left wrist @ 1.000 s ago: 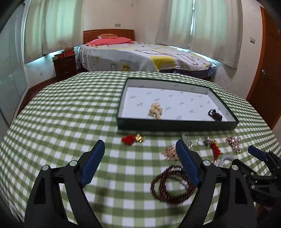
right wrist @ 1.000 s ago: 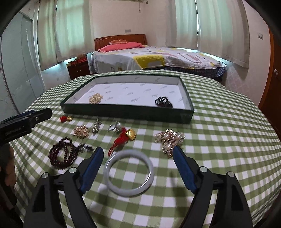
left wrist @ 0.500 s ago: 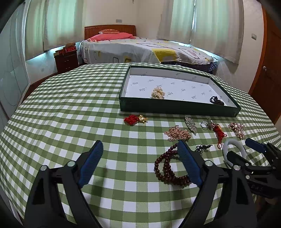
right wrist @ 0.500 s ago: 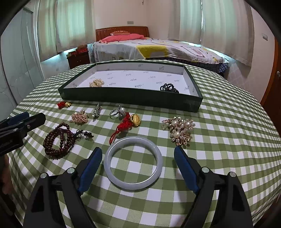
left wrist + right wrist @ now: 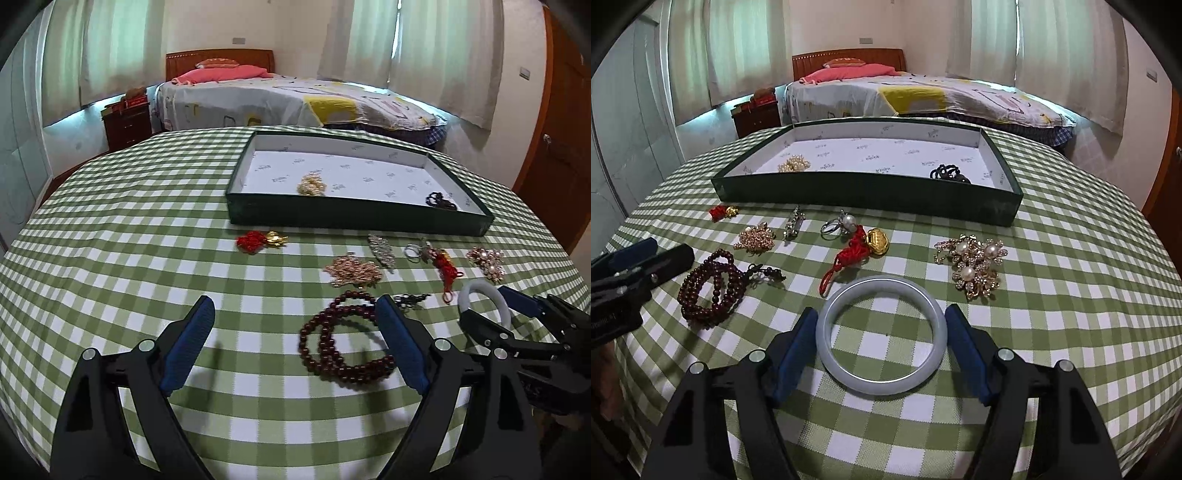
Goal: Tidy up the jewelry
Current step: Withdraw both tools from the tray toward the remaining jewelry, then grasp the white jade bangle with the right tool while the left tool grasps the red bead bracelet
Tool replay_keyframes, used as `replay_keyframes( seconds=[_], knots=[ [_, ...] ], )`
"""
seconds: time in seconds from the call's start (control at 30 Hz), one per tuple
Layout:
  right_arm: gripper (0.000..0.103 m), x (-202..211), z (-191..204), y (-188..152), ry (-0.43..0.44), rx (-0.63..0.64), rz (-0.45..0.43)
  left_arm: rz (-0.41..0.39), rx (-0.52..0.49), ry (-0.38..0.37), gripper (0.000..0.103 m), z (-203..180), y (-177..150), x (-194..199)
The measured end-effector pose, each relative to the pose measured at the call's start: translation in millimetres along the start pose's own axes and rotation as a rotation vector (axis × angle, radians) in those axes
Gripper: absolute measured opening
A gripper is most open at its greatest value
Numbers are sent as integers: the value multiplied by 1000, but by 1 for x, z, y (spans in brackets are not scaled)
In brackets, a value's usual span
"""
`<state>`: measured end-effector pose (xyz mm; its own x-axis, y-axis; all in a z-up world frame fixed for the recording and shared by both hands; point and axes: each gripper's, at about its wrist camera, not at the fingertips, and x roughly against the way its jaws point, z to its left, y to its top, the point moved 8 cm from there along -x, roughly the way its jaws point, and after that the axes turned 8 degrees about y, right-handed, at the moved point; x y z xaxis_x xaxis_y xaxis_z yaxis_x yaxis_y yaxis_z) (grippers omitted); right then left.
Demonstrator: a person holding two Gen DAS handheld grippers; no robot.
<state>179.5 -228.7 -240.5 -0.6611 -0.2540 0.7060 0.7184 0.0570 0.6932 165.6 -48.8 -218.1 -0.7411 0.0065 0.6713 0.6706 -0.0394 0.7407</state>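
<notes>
Checked table (image 5: 1071, 258) bearing tray (image 5: 871, 192), perhaps brooches (image 5: 971, 264)
</notes>
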Motion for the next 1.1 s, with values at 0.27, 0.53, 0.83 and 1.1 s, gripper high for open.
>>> replay_keyframes(
  seconds=[0.27, 0.53, 0.83, 1.1],
  knots=[
    [69, 14, -9, 6, 4, -31, -64, -12, -49, -51, 86, -28, -2, -3],
    [69, 17, -11, 9, 17, -43, -80, 60, -59, -47, 86, -40, -12, -23],
    [69, 19, -15, 8, 25, -55, -88, 61, -41, -21, 61, -35, -12, -25],
    [69, 20, -15, 8, 27, -53, -88, 57, -22, -64, 16, -32, -15, -20]
  ],
)
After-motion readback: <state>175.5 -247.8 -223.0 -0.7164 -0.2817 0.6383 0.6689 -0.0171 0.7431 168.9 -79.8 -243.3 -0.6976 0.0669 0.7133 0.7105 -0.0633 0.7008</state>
